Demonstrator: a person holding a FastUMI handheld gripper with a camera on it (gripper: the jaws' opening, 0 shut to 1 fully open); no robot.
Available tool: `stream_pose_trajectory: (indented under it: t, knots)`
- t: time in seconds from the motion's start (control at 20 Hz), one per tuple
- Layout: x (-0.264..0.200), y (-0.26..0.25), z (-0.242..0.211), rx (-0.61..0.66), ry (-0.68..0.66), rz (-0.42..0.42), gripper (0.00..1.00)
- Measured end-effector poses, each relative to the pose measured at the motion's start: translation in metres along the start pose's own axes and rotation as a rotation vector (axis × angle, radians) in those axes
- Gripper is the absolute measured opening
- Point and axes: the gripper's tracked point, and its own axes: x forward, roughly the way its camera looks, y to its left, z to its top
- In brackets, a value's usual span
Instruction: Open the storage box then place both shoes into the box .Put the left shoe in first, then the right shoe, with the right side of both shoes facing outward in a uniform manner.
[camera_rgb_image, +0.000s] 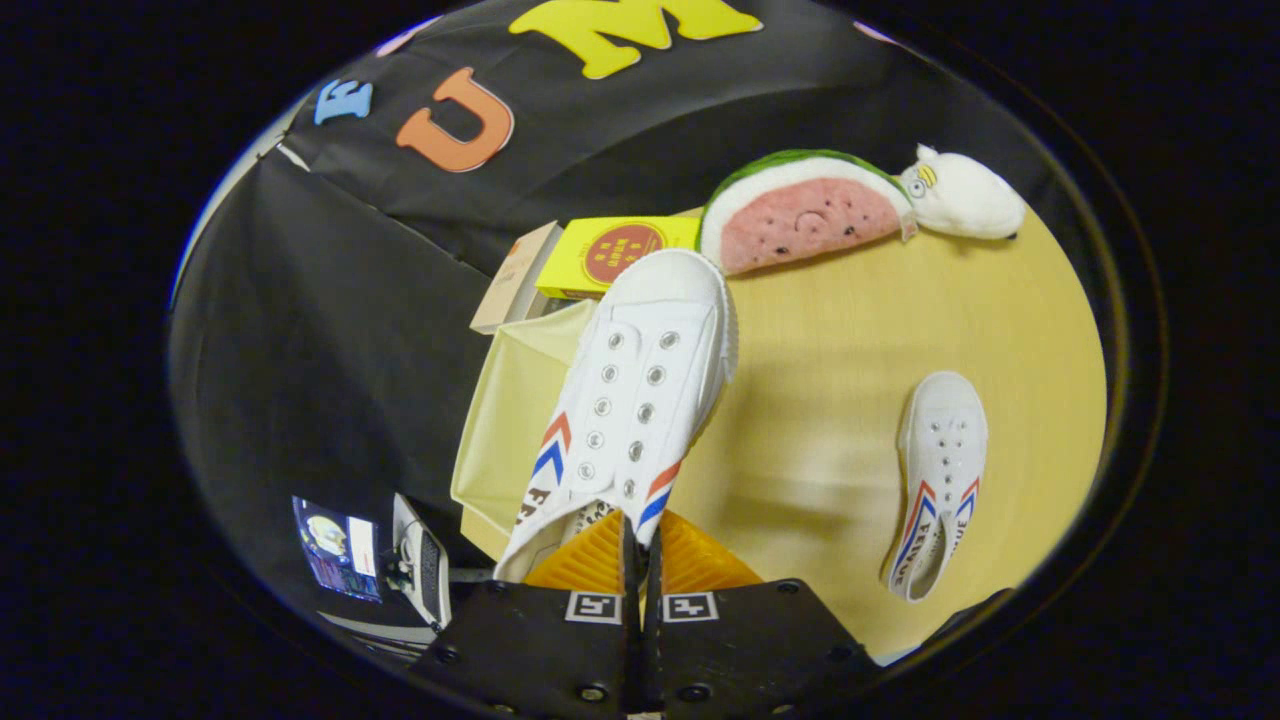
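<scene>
My gripper (640, 545) is shut on a white canvas shoe (640, 385) with red and blue chevrons, pinching it at the heel opening so it hangs in the air with its toe pointing away. Beneath and to the left of the held shoe is the pale storage box (505, 430), open at the top, at the table's left edge. A second matching white shoe (940, 470) lies flat on the yellow table (830, 400) off to the right of my fingers, toe pointing away.
A yellow carton (610, 255) and a tan carton (515, 280) stand beyond the storage box. A watermelon-slice plush (800, 210) and a white plush (965, 195) lie at the table's far side. A screen (335, 545) sits low to the left.
</scene>
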Motion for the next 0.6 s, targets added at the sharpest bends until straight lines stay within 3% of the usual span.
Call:
stream_pose_trajectory:
  t: [0.2,0.6]
  knots:
    - [0.025,0.061,0.016,-0.041,-0.014,-0.015,0.00]
    - [0.134,0.127,0.006,-0.114,-0.017,-0.189,0.00]
